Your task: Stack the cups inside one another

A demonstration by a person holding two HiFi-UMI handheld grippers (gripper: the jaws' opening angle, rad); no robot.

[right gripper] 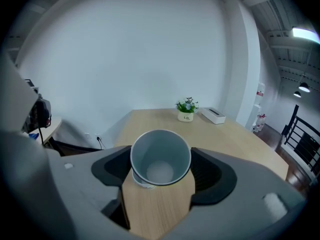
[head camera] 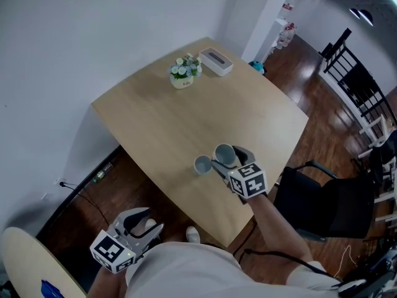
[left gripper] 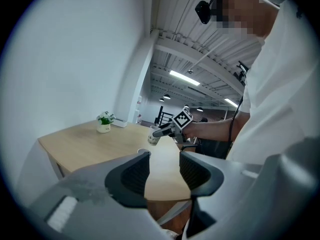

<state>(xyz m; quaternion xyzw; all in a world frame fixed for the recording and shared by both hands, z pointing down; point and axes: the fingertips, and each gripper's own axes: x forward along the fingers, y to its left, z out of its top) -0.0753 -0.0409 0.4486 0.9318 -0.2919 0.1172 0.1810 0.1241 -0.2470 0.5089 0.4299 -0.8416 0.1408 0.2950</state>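
My left gripper (left gripper: pixel 164 170) hangs off the near edge of the table (head camera: pixel 161 117), its jaws apart with nothing between them. One grey cup (head camera: pixel 202 164) stands upright on the table near that edge. Just right of it, my right gripper (head camera: pixel 224 160) is clamped on the second cup (right gripper: pixel 160 157), tilted above the tabletop with its mouth toward me.
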